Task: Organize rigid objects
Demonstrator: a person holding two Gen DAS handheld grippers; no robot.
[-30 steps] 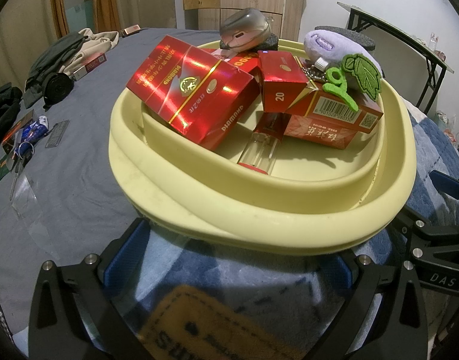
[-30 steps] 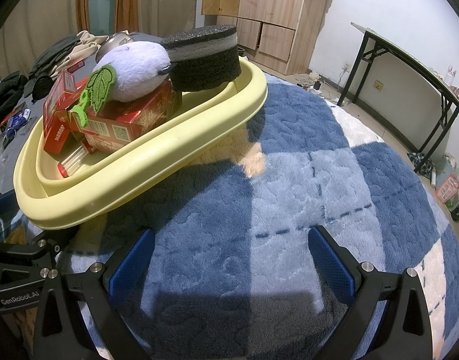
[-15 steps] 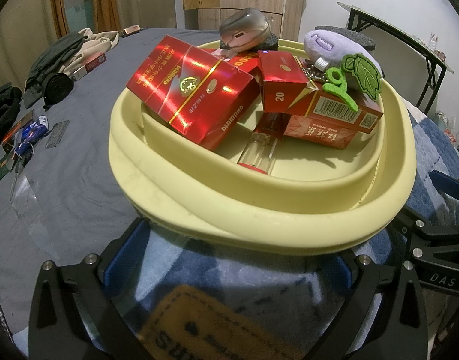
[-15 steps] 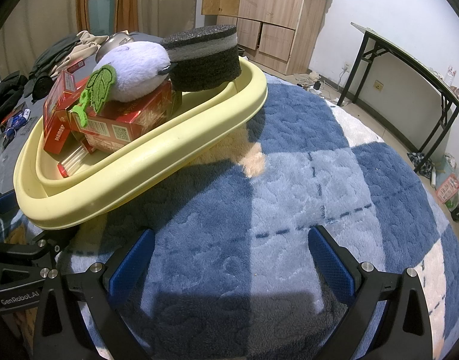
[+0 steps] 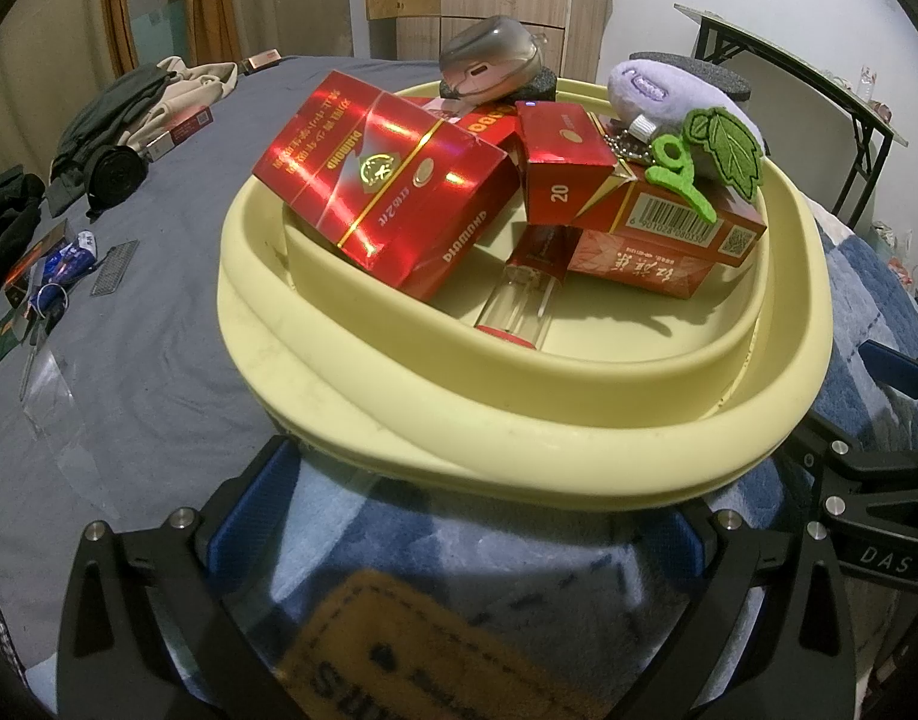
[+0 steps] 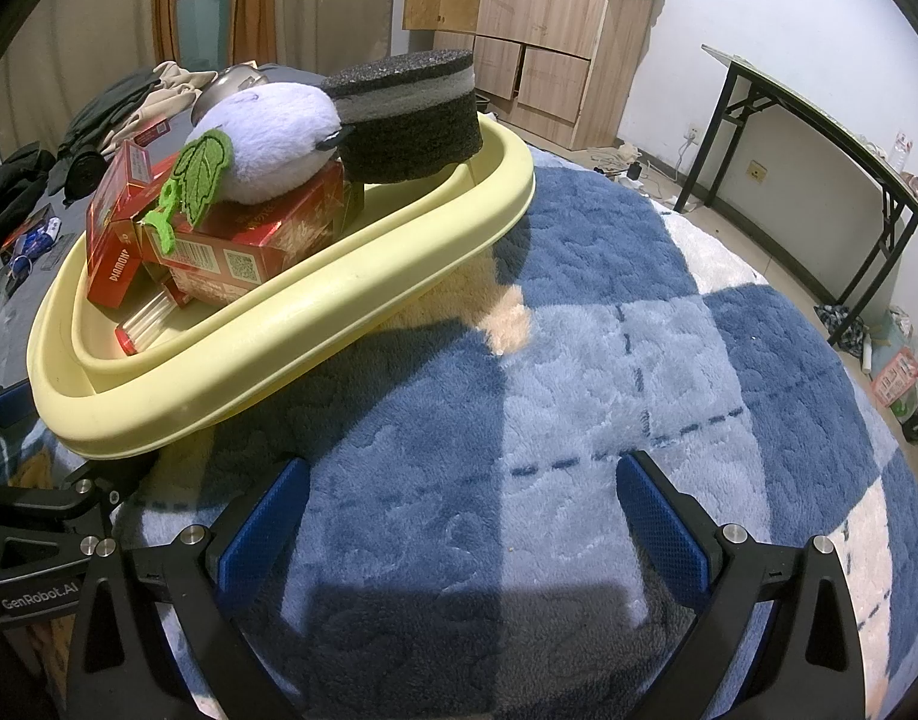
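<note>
Only in the left view, clothes [image 5: 129, 114] beyond the basin [image 5: 519, 456]; both tongs [image 5: 459, 516] [image 6: 459, 510] spread

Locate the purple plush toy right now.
The purple plush toy lies in the yellow basin, on a red box, against the dark sponge.

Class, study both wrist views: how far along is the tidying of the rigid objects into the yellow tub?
Done: the red boxes, clear tube, dark sponge and purple plush sit in the yellow tub. In hand: nothing; left tool and right tool are open. Left: a red box and small items on the grey sheet.
</note>
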